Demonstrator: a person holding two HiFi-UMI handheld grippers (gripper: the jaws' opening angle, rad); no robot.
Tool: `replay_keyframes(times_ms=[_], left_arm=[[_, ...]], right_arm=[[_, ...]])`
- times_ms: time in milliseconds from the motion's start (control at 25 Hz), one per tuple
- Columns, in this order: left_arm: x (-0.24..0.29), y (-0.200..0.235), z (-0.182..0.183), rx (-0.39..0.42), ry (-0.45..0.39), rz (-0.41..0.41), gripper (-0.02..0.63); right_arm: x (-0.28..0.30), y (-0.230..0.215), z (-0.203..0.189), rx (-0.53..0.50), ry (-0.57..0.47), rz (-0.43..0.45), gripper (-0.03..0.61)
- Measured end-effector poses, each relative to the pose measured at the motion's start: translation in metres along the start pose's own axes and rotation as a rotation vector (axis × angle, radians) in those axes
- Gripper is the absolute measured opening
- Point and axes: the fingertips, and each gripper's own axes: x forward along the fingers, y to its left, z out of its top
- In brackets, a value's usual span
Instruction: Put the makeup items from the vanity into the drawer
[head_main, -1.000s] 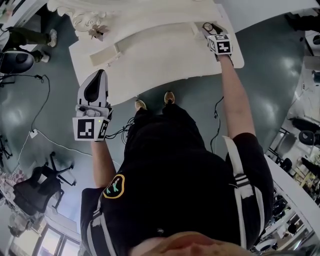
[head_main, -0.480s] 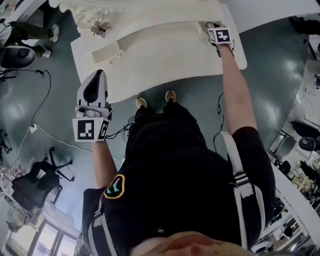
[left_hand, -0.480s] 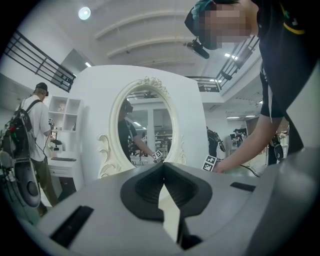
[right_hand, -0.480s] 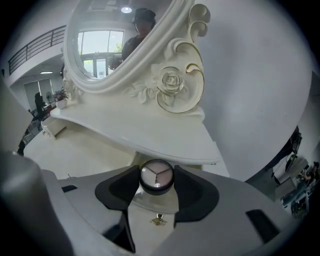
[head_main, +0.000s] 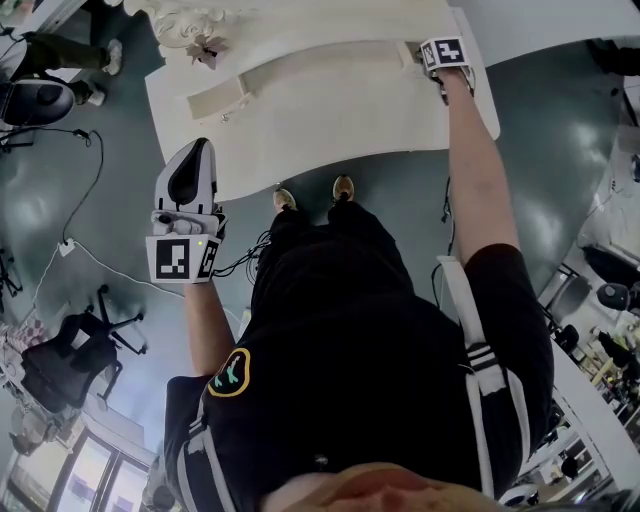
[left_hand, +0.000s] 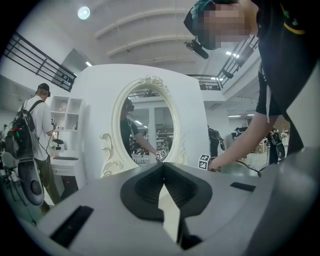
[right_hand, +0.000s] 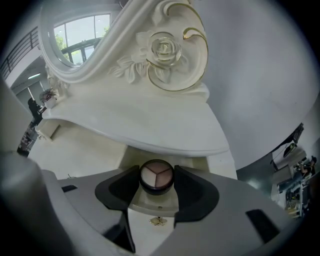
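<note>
A round compact (right_hand: 156, 176) with three powder shades sits between the jaws of my right gripper (right_hand: 156, 181), which is shut on its sides. It hangs over a small open drawer (right_hand: 150, 202) with a gold knob (right_hand: 158, 220), under the vanity's upper shelf (right_hand: 165, 135). In the head view the right gripper (head_main: 441, 56) is at the far right end of the white vanity (head_main: 330, 110). My left gripper (head_main: 190, 168) is held off the vanity's front left edge. Its jaws meet with nothing between them (left_hand: 162, 172).
Another small drawer (head_main: 215, 100) stands pulled out at the vanity's left end. The carved oval mirror (left_hand: 147, 127) rises at the back. A person with a backpack (left_hand: 37, 130) stands at left. An office chair (head_main: 70, 365) and cables (head_main: 75, 265) are on the floor.
My right gripper has moved with the compact farther toward the back right of the vanity. The left gripper has stayed where it was.
</note>
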Motion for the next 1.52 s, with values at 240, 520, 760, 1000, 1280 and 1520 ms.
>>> replay_keyframes(times_ms=[240,520,760,1000,1280,1520], left_arm=[[-0.002,0.002,-0.002,0.002,0.009,0.01,0.018],[-0.003,0.001,0.0,0.004,0.01,0.013,0.018],[-0.003,0.001,0.0,0.005,0.01,0.015,0.018],[-0.003,0.001,0.003,0.006,-0.002,0.017,0.018],[0.007,0.002,0.007,0.018,-0.024,0.006,0.018],[0.017,0.0,0.014,0.032,-0.046,-0.024,0.018]], right_arm=[[0.007,-0.005,0.002,0.011,0.035,-0.016,0.239],[0.008,-0.003,0.002,-0.022,0.063,-0.029,0.239],[0.01,-0.001,0.001,-0.014,0.072,-0.014,0.286],[-0.009,0.0,0.009,-0.013,0.007,0.003,0.317],[-0.073,0.031,0.028,-0.08,-0.197,0.05,0.345],[-0.147,0.1,0.052,-0.183,-0.419,0.146,0.353]])
